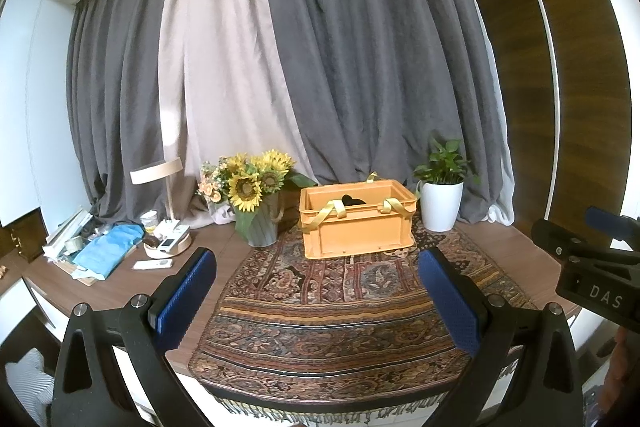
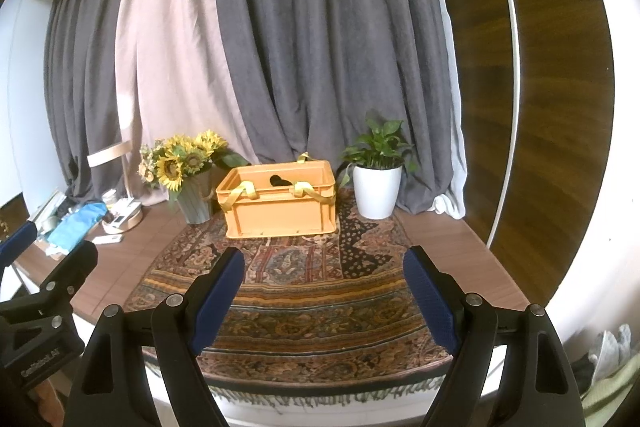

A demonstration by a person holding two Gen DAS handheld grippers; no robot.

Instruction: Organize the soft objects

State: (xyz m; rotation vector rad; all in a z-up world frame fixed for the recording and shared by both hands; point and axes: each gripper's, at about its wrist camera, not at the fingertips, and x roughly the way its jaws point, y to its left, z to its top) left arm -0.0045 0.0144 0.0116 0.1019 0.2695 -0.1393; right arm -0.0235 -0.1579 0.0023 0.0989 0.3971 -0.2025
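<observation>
Grey curtains [image 1: 360, 47] (one pale panel), wooden table [image 2: 440, 239], lamp [image 1: 160, 175]

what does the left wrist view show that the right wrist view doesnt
Only the left wrist view shows the left gripper head-on, open and empty, and a small white remote clearly on the desk.

Only the right wrist view shows the right gripper head-on, also open and empty, plus crumpled fabric low at the right edge.

Both show the orange crate with yellow straps and something dark inside, the sunflower vase, the white potted plant, the patterned rug and blue cloth.
</observation>
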